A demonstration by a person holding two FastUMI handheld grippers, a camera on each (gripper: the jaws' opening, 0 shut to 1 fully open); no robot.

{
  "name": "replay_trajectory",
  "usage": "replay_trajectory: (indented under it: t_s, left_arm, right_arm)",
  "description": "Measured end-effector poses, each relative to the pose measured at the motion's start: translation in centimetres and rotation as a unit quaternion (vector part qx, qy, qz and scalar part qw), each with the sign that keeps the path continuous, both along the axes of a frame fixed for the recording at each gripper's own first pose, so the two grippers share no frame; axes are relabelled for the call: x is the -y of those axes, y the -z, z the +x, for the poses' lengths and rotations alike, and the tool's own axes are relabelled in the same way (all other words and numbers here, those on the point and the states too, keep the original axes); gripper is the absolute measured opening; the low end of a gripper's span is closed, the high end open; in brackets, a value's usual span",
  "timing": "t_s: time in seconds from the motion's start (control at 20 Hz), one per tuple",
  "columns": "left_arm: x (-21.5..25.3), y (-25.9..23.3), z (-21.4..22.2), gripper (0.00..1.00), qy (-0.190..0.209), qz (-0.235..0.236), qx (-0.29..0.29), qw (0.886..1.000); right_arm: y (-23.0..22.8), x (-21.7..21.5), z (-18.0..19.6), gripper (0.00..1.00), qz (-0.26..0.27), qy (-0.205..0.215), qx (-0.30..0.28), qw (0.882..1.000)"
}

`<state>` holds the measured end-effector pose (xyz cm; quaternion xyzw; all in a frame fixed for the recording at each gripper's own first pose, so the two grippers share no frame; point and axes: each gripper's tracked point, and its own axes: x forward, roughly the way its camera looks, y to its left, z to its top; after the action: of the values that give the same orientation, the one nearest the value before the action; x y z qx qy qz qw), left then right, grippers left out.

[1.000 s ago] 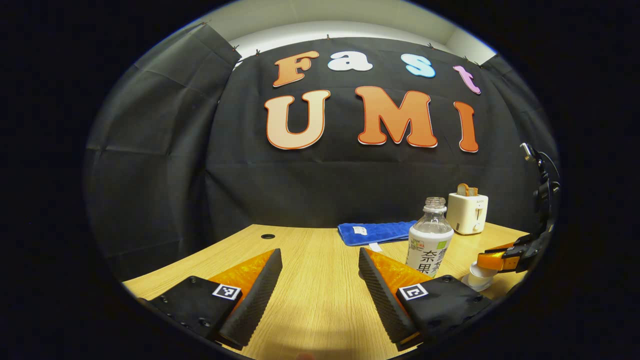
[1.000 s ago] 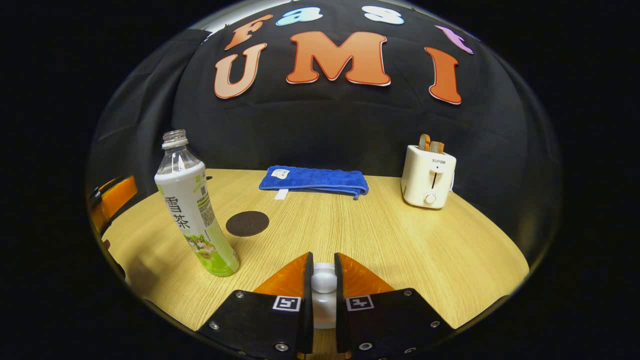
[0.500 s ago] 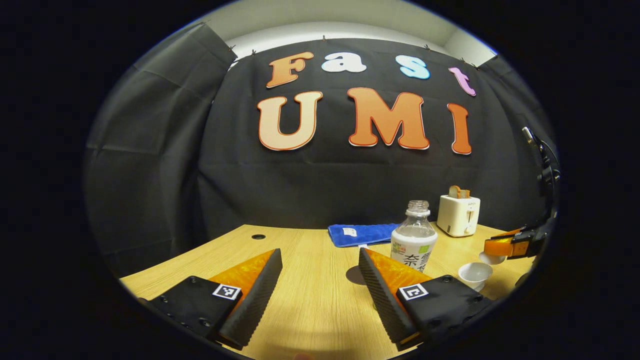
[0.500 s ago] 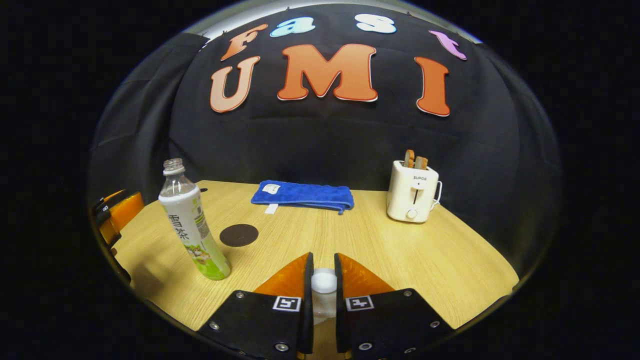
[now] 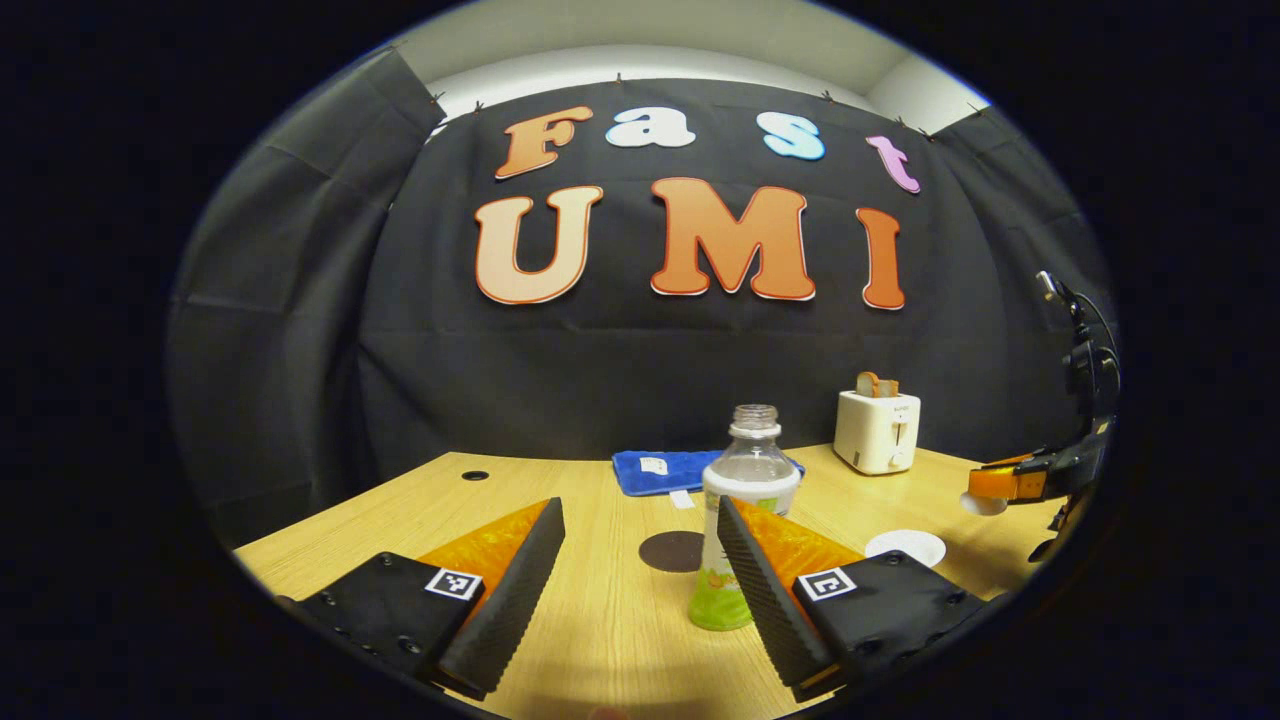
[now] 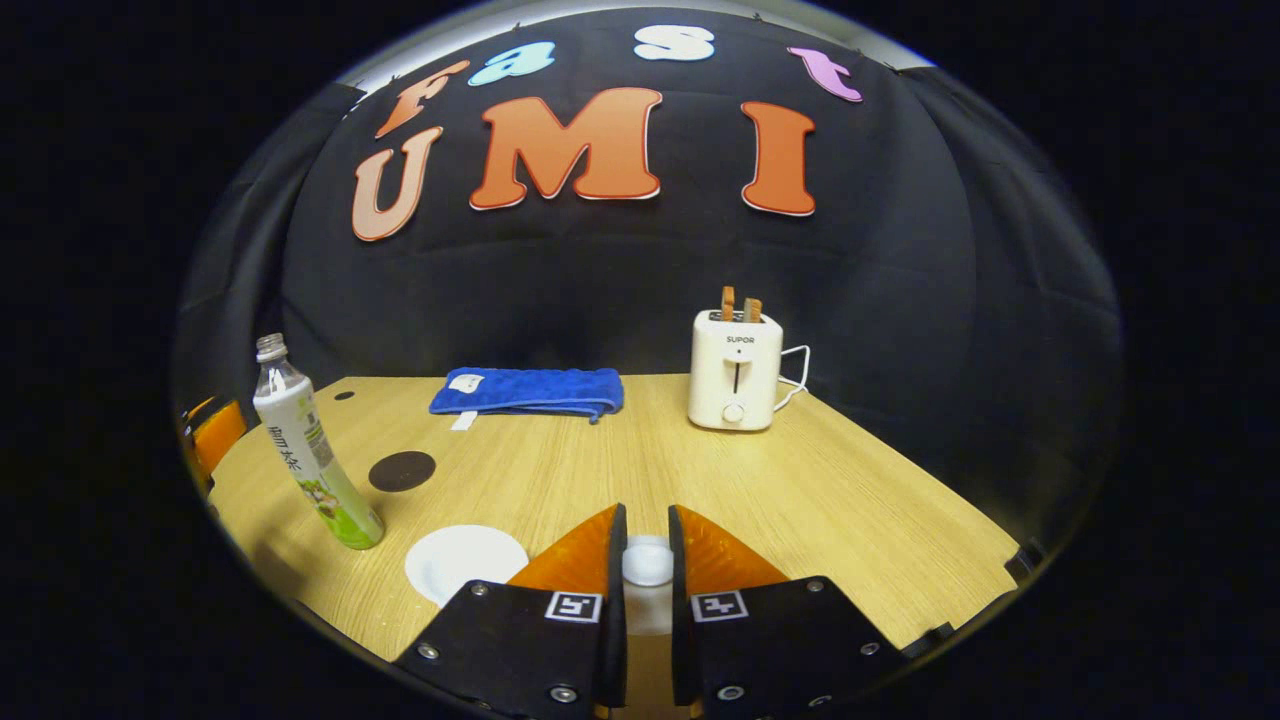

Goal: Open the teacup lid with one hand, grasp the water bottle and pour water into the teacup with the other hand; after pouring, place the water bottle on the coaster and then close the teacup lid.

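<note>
Left gripper view first: my left gripper [image 5: 640, 540] hangs low over the wooden table [image 5: 600, 620] with its fingers spread wide and nothing between them. Just past my right-hand finger stands the water bottle [image 5: 745, 500], upright and uncapped, its lower part hidden behind that finger. Beyond it the dark round coaster [image 5: 672, 551] lies flat on the table, apart from the bottle's base. Farther back a folded blue towel [image 5: 660, 471] lies near the wall, and a white toaster [image 5: 877, 432] with bread in its slots stands to the right of it. On the right, the white teacup [image 5: 905, 547] sits open on the table. Above and to the right of it, my right gripper [image 5: 985, 493] holds the white lid [image 5: 980, 503] up in the air, clear of the cup.

Right gripper view next: my right gripper [image 6: 640, 570] has its fingers closed to a narrow gap, both pressing on the knob of the lid [image 6: 647, 562]. Down to the left, the teacup [image 6: 466, 560] shows as a white round rim on the table [image 6: 850, 520]. The water bottle [image 6: 305, 440] stands at the far left, with the coaster [image 6: 402, 470] just beside it to the right. The towel [image 6: 527, 390] and the toaster [image 6: 733, 370] sit along the back. A bit of my left gripper [image 6: 212, 436] peeks in at the left edge.
</note>
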<state>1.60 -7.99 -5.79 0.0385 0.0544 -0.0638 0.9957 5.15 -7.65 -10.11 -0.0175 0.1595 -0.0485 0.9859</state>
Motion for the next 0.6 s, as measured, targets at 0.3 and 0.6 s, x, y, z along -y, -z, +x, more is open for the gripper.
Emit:
replay_trajectory:
  t_s: [0.3,0.6]
  left_arm:
    - [3.9,1.6,0.0,0.99,0.034,-0.027,-0.025,0.999]
    - [6.0,3.2,0.8,0.99,0.05,-0.017,-0.038,0.998]
  right_arm:
    - [0.4,2.2,-0.2,0.18,0.004,0.022,-0.003,1.0]
    - [0.9,2.4,-0.2,0.18,0.013,0.022,-0.01,1.0]
